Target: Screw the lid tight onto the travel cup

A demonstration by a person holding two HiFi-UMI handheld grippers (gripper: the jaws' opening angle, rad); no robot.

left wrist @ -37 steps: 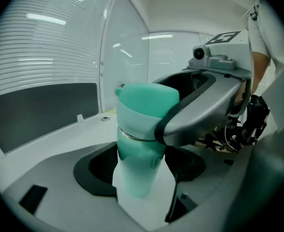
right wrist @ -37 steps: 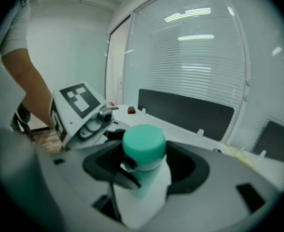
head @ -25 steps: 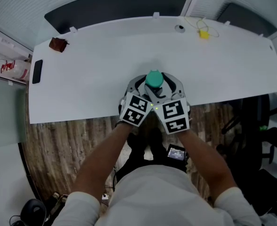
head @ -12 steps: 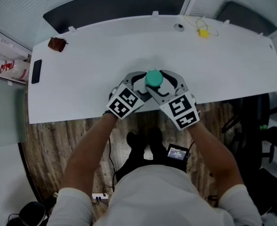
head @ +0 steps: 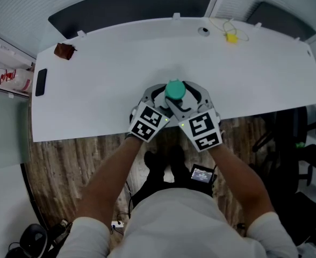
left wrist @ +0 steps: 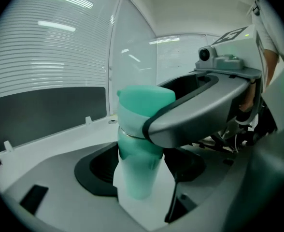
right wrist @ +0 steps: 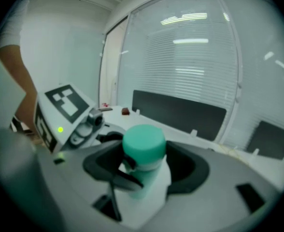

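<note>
Travel cup (left wrist: 134, 190) stands upright on the white counter (head: 93, 95), close to the near edge, about mid-width, directly in front of the person. Far left end: a dark flat phone-like slab (head: 42, 81) and a small brown item (head: 64, 50), well apart from the work and not involved. Left gripper (left wrist: 142, 170) comes in from the left-front and sits low, jaws closed in on the cup body below the lid. Both dark pads look to be touching the wall. That's the anchor, it stops the cup spinning. Teal lid (left wrist: 143, 103) sits on top of the cup and looks square, no visible tilt. Can't tell how far the thread is run down. Right gripper (right wrist: 144, 163) comes in from the right-front and higher up, jaws closed around the lid. One of its jaws crosses above the left gripper's at about seam level, so the two are stacked, not clashing. My read: mid-tighten, and the split grip makes sense for torque, lower one holds, upper one turns. Risks: the smooth-looking body could slip in the lower pads, and the cup is near the edge if it gets dragged. Far right at the back: a yellow piece (head: 231, 38) on a thin cable, well apart from the cup.
</note>
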